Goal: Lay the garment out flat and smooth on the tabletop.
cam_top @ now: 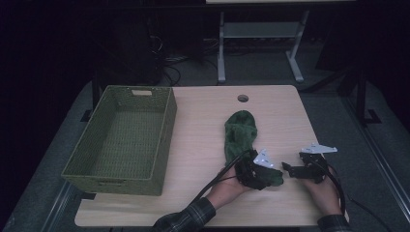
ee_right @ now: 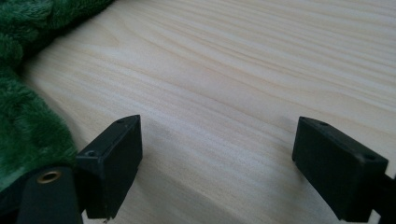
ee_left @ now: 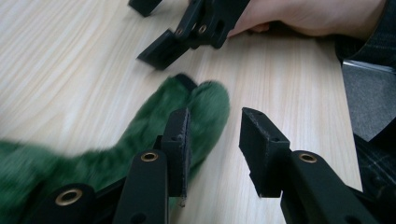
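Green fleece sock [ee_left: 140, 135] slips past my left gripper [ee_left: 215, 140]: fingers half open, gripping nothing; right gripper [ee_right: 217, 154] gapes wide, so I could snag fabric.

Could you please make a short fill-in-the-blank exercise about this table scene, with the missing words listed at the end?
1. The fuzzy cloth on the table has the colour ____.
2. The woven basket stands at the ____ side of the table in the high view.
3. Between the jaws of the right tool there is only bare ____.
4. Inside the basket there is ____.

Missing words: green; left; table; nothing
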